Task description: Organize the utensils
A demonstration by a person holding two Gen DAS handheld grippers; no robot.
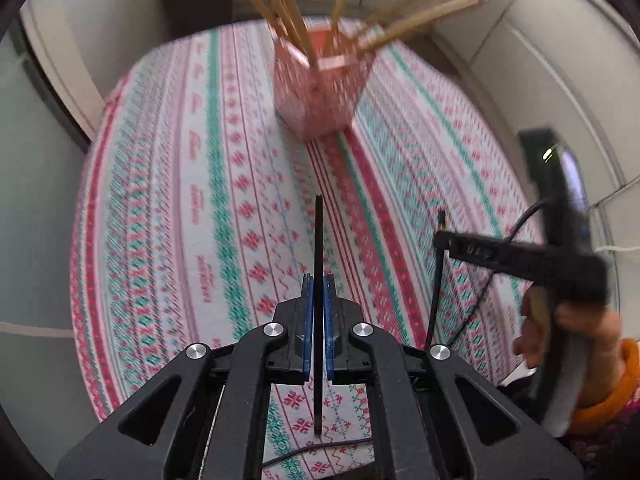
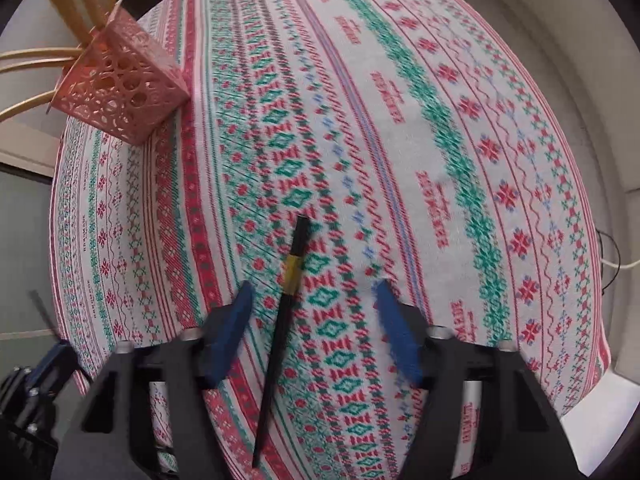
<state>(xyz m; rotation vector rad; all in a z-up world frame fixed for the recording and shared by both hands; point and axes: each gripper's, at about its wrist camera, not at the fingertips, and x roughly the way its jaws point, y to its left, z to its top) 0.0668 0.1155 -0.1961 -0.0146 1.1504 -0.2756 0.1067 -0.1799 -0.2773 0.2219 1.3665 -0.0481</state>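
My left gripper [image 1: 319,284] is shut on a black chopstick [image 1: 318,240] that stands upright between its blue pads, above the patterned tablecloth [image 1: 200,200]. A pink perforated holder [image 1: 322,88] with several wooden chopsticks [image 1: 420,16] stands farther back. My right gripper [image 2: 314,308] is open, its blue fingers [image 2: 236,320] on either side of a second black chopstick with a yellow band [image 2: 290,276] that lies on the cloth. The holder shows at the upper left in the right wrist view [image 2: 124,88]. The right gripper also shows in the left wrist view [image 1: 440,236] at the right.
The table edge runs along the left and far side, with white walls [image 1: 520,40] close behind. A black cable [image 1: 452,304] trails from the right gripper. The person's hand with an orange cuff [image 1: 592,360] is at the right.
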